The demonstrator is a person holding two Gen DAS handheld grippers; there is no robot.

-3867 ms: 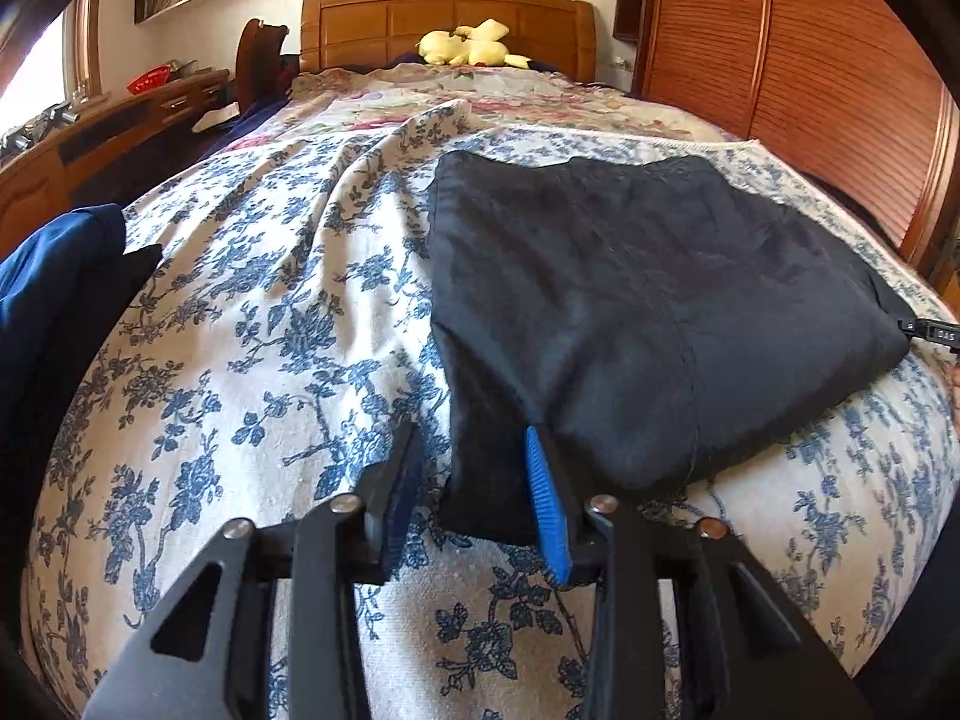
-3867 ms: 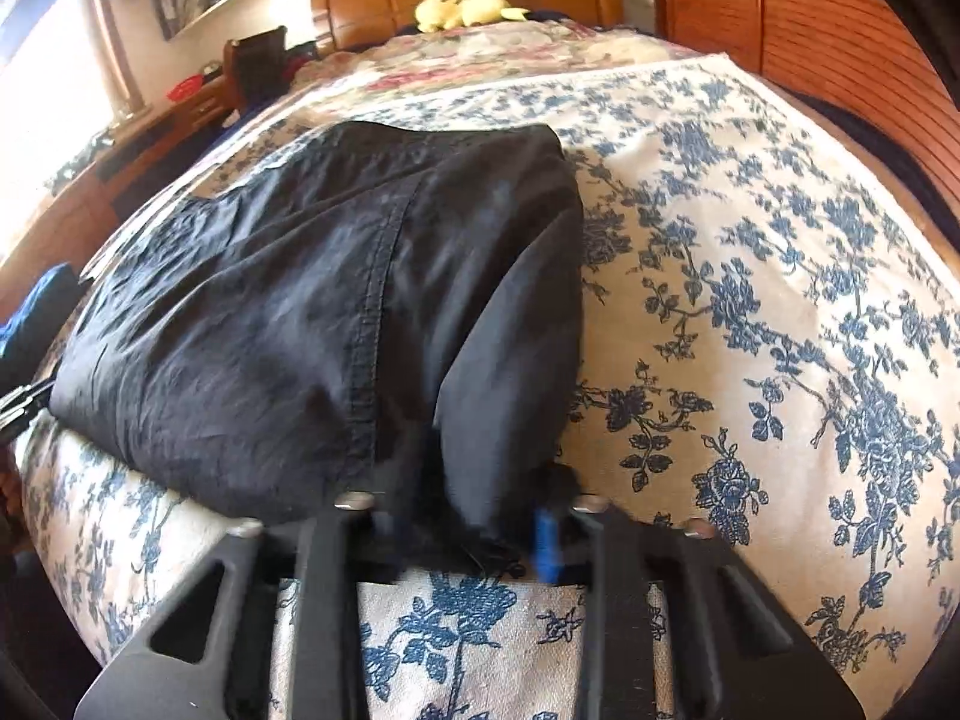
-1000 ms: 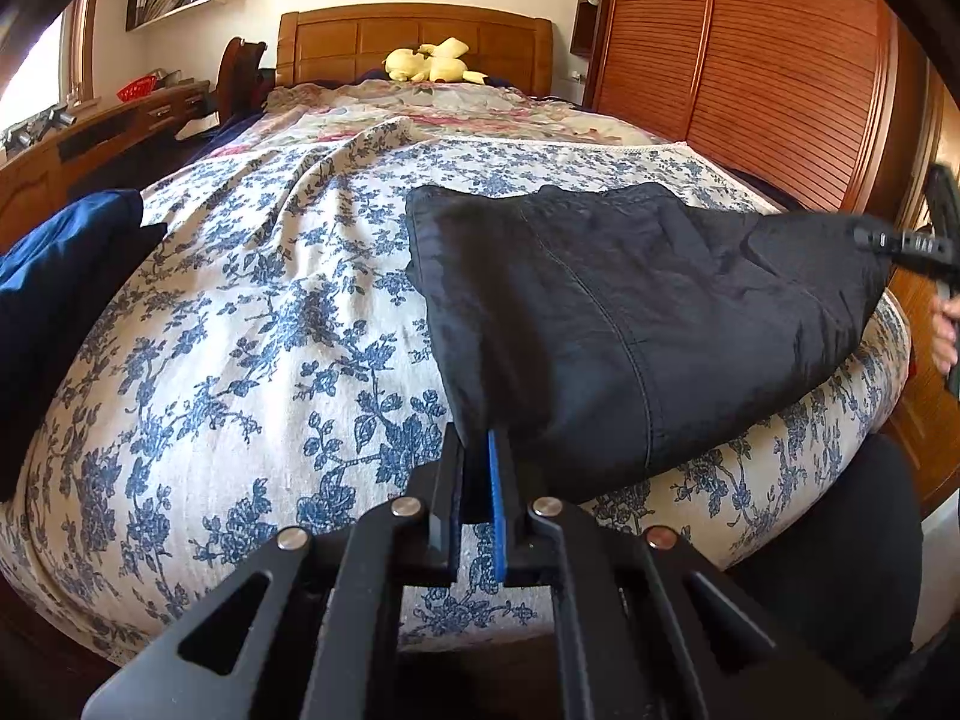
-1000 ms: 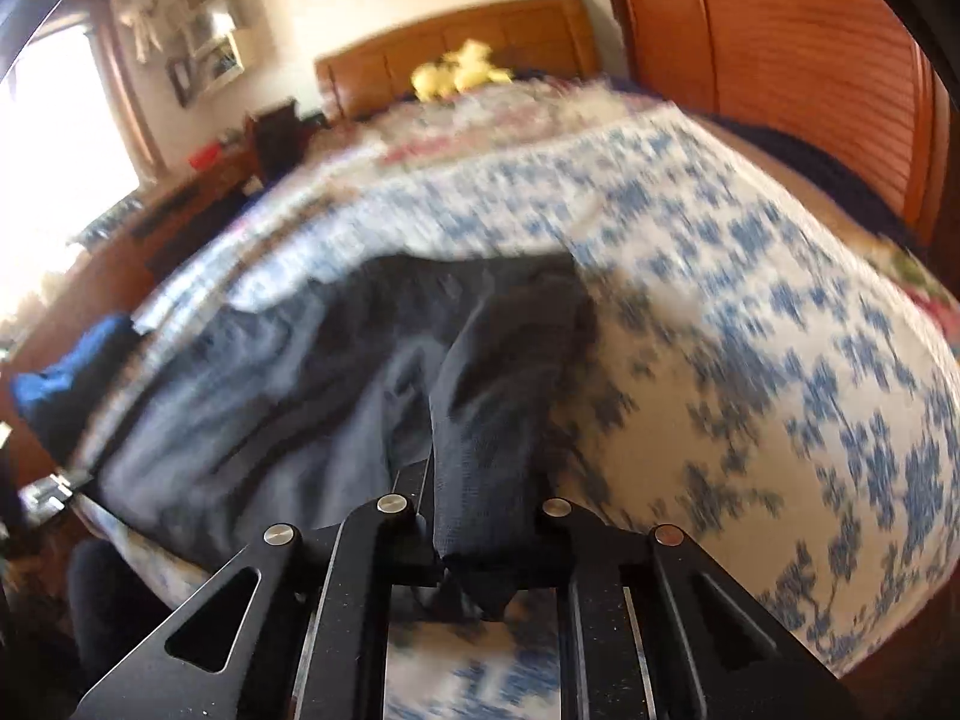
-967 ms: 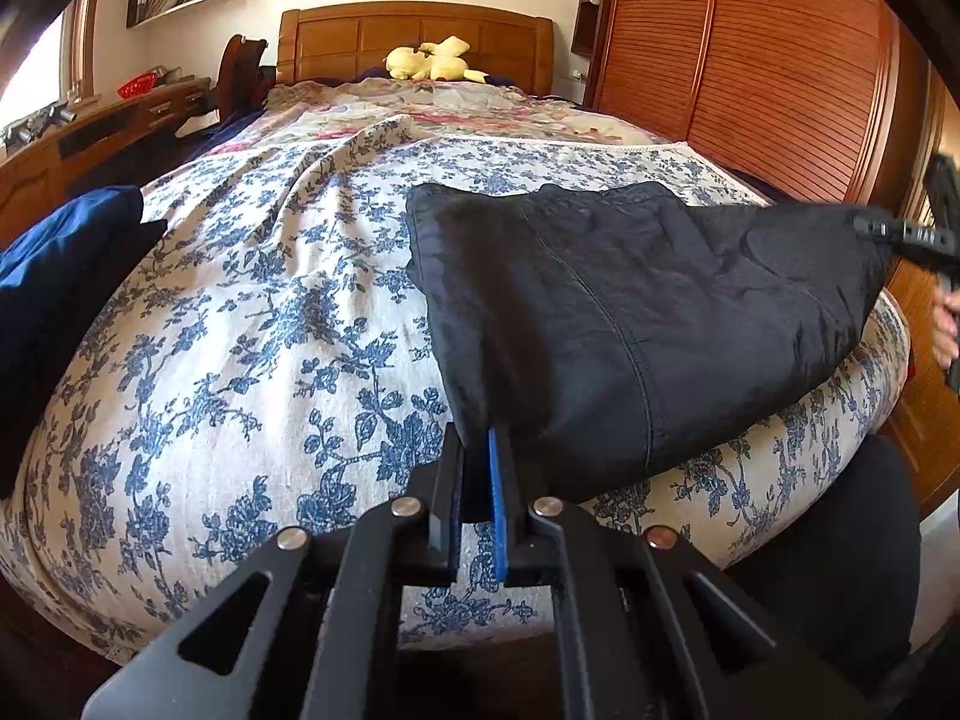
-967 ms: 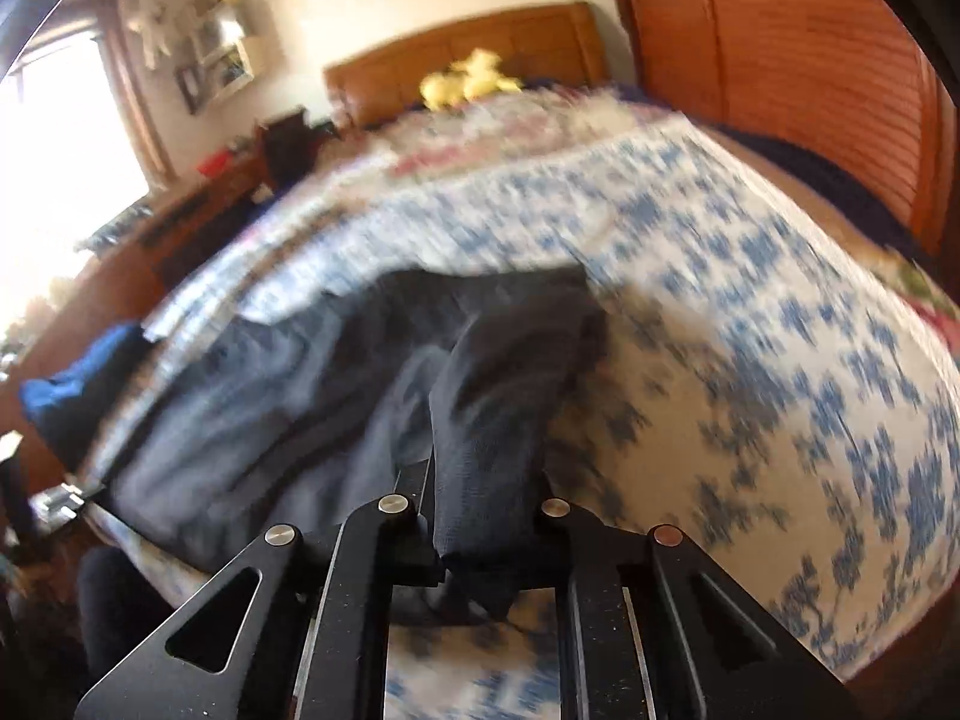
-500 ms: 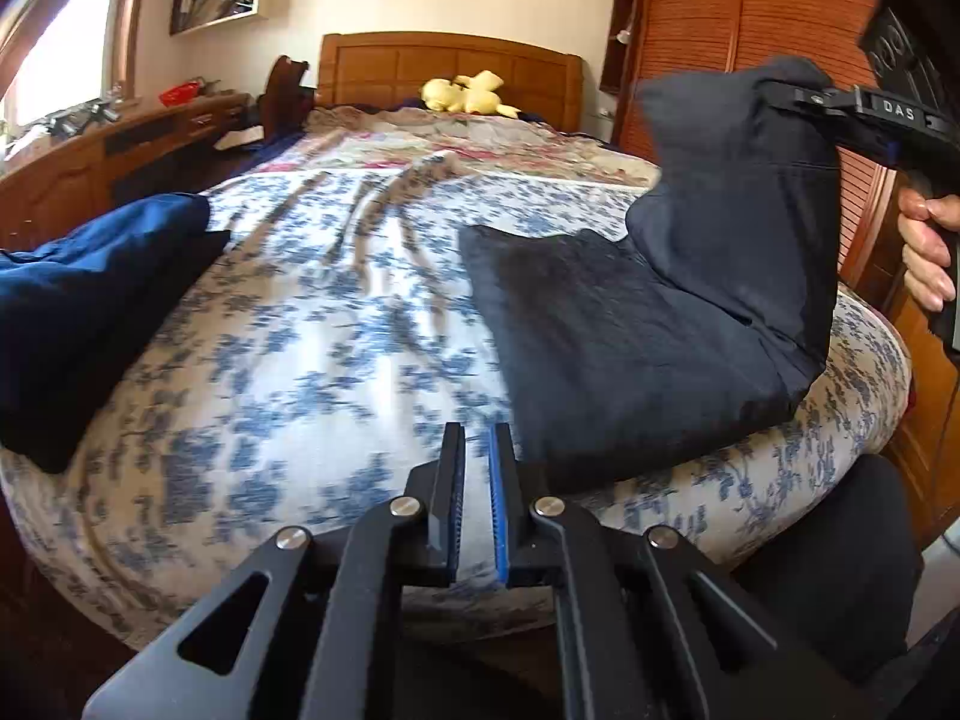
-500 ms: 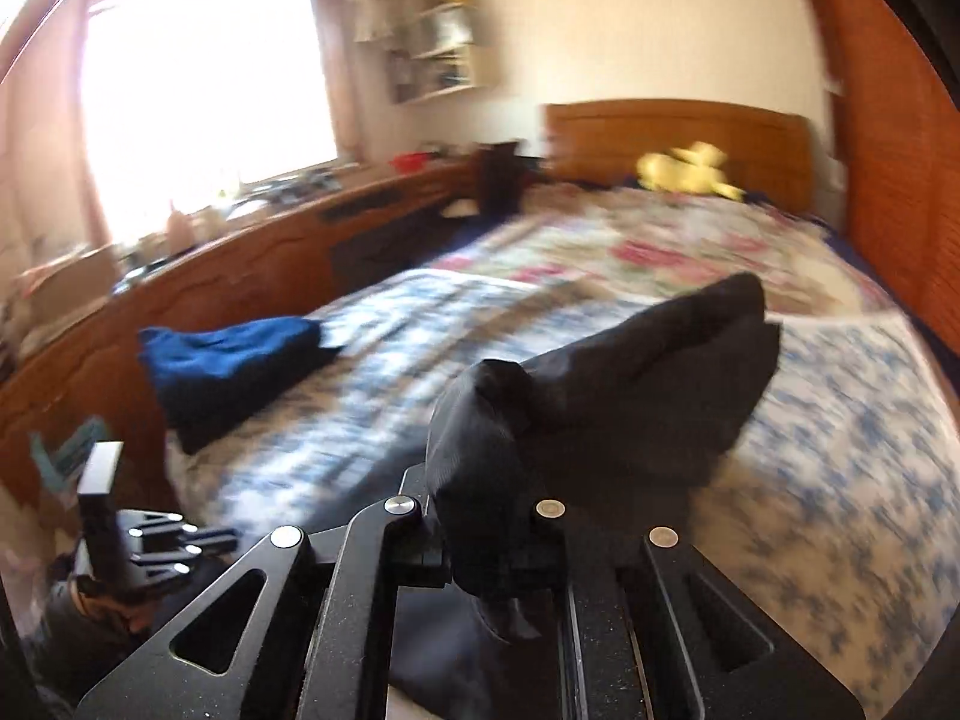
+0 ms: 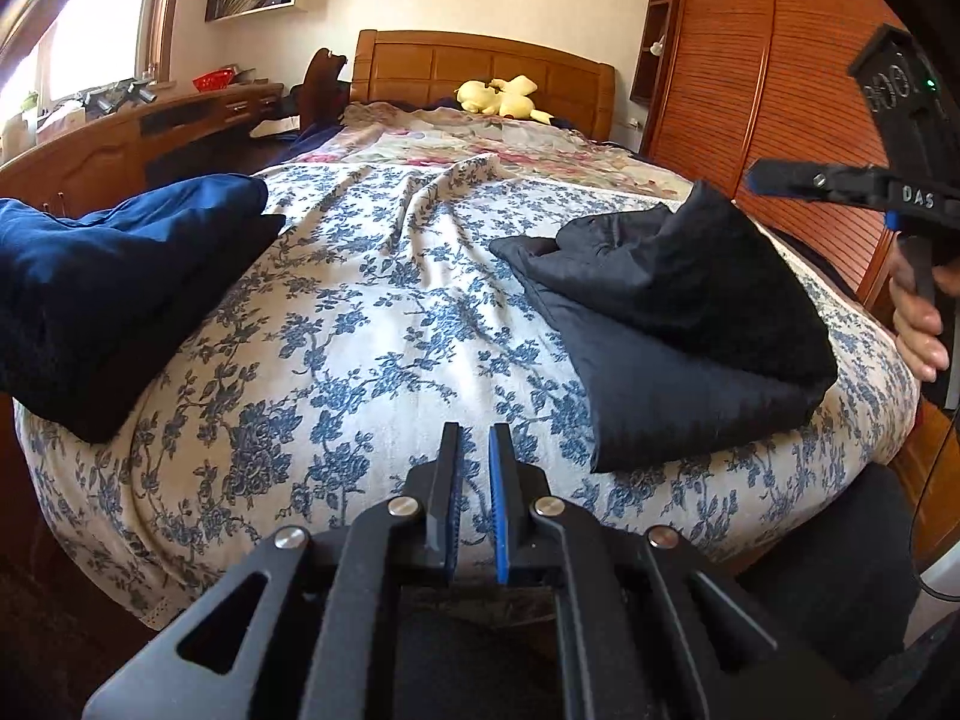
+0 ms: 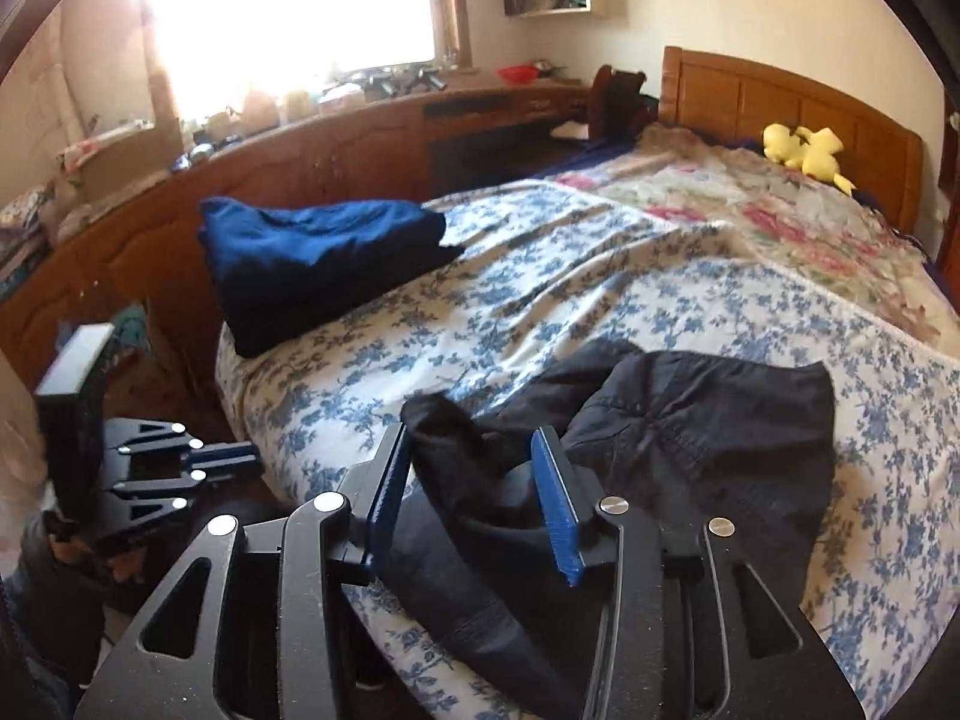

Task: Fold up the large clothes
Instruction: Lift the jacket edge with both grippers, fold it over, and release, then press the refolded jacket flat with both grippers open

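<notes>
Where floral bedspread [image 9: 372,324] nears bed's foot: black garment [image 9: 672,324], folded over, rumpled. R gripper [image 10: 474,468] jaws opening, loose cloth btwn pads, no grip. L gripper [image 9: 474,468] jaws nearly shut, empty, beside it. Blue clothes [image 9: 108,276] at far L edge.

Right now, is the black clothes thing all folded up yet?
Nearly. The black garment is folded over on the flowered bedspread, still lumpy. The right gripper jaws are opening, cloth loose between them. The left gripper is shut, empty. Flattening remains. A folded blue garment lies aside.
</notes>
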